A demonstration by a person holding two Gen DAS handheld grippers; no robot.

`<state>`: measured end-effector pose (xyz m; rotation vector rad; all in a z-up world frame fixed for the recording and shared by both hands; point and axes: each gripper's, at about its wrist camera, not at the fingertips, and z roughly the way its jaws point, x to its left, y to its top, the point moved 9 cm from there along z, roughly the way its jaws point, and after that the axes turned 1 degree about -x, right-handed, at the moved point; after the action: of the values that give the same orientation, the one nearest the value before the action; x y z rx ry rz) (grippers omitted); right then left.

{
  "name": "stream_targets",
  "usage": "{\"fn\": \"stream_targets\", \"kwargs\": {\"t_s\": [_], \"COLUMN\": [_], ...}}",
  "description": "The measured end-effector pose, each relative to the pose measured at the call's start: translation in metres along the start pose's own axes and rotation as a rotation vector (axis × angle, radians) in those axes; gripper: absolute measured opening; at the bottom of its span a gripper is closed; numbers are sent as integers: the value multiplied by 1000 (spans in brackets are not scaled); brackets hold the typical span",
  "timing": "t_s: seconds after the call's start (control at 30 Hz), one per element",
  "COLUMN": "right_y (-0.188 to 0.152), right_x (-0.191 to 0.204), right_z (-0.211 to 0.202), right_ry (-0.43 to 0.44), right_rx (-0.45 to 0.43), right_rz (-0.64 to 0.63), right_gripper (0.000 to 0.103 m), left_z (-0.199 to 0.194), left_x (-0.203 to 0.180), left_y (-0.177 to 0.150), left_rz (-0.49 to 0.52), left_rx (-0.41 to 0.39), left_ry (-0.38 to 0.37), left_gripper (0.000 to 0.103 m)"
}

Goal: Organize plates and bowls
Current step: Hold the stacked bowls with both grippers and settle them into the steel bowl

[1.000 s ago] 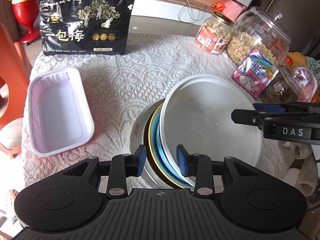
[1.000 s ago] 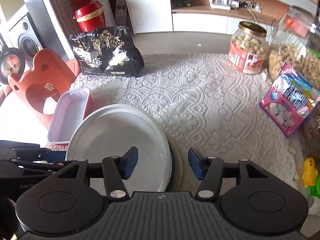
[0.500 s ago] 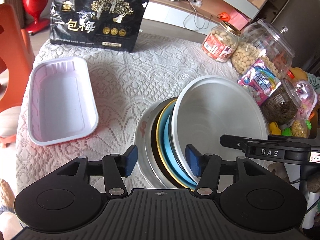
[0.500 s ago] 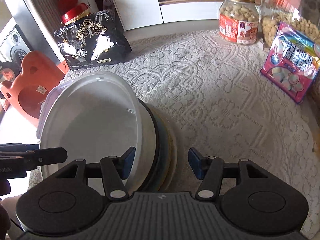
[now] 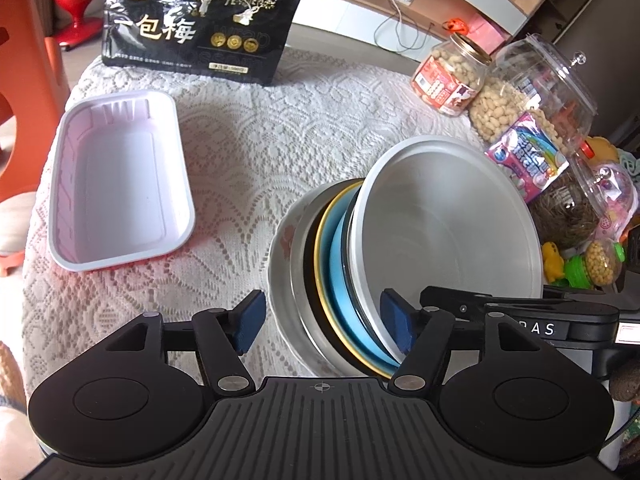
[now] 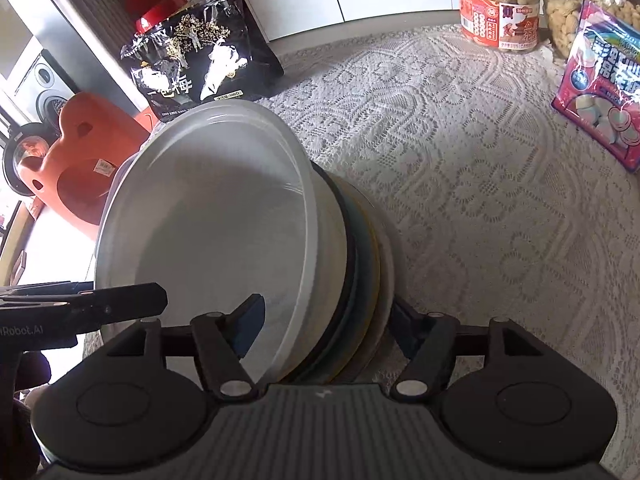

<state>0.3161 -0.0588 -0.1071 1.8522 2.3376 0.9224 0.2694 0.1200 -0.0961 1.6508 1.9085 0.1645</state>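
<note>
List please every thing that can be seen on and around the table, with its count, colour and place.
stack of plates and bowls: one, tilted, near centre
white bowl: one, top of the stack
blue plate: one, within the stack
white tray: one, left side
black snack bag: one, far edge
peanut jar: one, red label, far right
clear jar: one, right
pink candy bag: one, right
lace tablecloth: one, white
orange stool: one, beside table
left gripper: fingers open around the stack
right gripper: fingers open around the stack
</note>
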Motion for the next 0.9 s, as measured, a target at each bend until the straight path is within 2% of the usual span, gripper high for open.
{"fn": "stream_targets", "kwargs": {"t_s": [0.27,0.4,0.63,0.73,0.9], "right_y": [-2,-11,-28,-27,-24], "right_x": [-11,-14,-12,-8,-8], "right_z": [-19,-15,4,8,10], "right_ry": [-47,22,151,142,136], "right_rx": [-63,3,115,118,110], "right_rz": [20,91,243,227,231], "right_gripper": [67,68,77,80,79], "left_z": [-2,-2,-2,-1,0], "left_x": [-4,-9,-11,-11,-12], "left_y": [-2,-4,-6,-6,-7], "left_rz": [13,24,35,34,36], "left_rx": [0,5,11,12,14], "left_ry": [4,0,2,2,-4], "left_gripper": [68,68,68,69,69]}}
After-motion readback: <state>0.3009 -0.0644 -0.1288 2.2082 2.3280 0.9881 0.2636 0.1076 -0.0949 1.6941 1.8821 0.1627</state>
